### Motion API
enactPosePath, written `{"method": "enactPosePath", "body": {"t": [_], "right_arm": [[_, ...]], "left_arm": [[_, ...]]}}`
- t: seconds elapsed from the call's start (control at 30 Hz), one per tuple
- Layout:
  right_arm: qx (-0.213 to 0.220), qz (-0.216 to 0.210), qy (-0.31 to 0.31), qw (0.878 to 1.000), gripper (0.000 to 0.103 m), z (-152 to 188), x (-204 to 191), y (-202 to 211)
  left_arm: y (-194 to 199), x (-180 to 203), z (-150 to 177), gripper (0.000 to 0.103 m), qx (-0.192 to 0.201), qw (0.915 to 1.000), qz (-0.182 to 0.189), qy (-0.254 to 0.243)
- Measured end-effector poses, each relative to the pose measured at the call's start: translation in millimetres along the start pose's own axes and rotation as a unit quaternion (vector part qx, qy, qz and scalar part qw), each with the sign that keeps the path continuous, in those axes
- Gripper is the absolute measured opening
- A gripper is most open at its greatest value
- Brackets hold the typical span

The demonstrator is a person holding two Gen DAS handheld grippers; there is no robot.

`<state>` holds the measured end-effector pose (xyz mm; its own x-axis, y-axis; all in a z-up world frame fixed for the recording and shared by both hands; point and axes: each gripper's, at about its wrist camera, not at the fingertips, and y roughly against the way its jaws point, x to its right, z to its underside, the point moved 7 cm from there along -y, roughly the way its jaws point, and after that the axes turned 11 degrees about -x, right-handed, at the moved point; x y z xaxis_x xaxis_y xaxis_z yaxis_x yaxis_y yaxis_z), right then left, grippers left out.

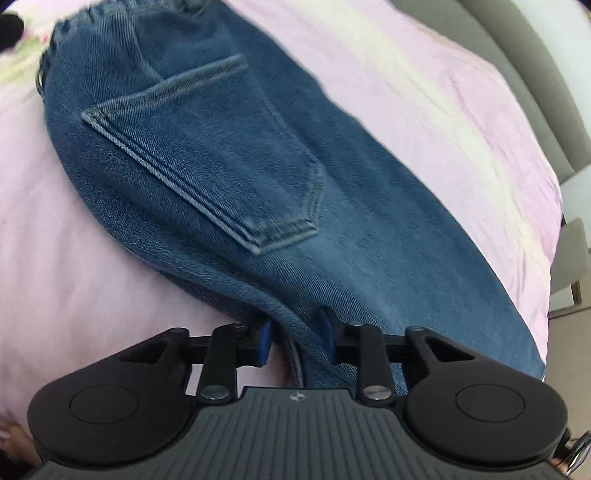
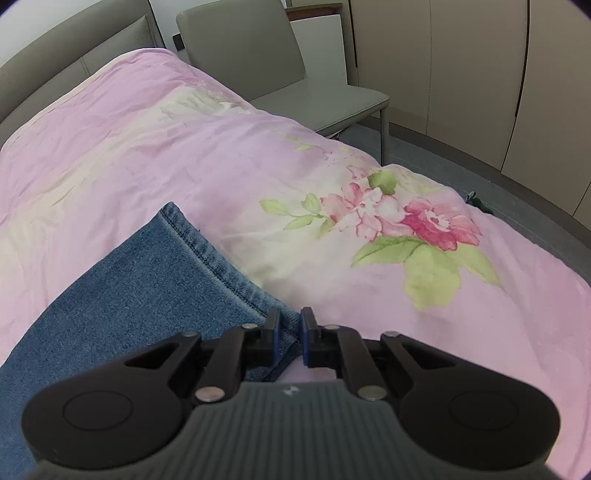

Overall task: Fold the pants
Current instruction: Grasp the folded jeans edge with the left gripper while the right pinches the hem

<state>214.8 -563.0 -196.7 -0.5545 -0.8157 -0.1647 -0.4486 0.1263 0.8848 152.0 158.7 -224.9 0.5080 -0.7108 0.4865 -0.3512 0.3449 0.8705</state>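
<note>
Left gripper (image 1: 297,338): pinching a fold of the jeans (image 1: 221,155), fingers partly spread
Right gripper (image 2: 289,338): apparently nipping the hem corner (image 2: 286,325)
Jeans: running lower right to waistband (image 1: 74,22) upper left

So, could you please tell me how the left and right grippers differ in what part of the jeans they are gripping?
The left gripper straddles a thick folded edge of the jeans below the back pocket; the right gripper sits at a corner of the leg hem. The left's jaws stand wider apart than the right's. Both have blue pads with denim between them, over the pink bedspread.
</note>
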Motion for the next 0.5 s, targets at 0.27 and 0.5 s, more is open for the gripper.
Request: {"method": "enactPosePath", "body": {"t": [0.27, 0.5], "right_arm": [[-0.013, -0.014, 0.008, 1.0, 0.014, -1, 4, -1], [-0.016, -0.04, 0.0, 0.999, 0.027, 7, 18, 10]], "left_arm": [[-2, 9, -5, 0.039, -0.024, 0.9987, -0.046, -0.002], [22, 21, 44, 0.065, -0.015, 0.9996, 0.003, -0.024]]}}
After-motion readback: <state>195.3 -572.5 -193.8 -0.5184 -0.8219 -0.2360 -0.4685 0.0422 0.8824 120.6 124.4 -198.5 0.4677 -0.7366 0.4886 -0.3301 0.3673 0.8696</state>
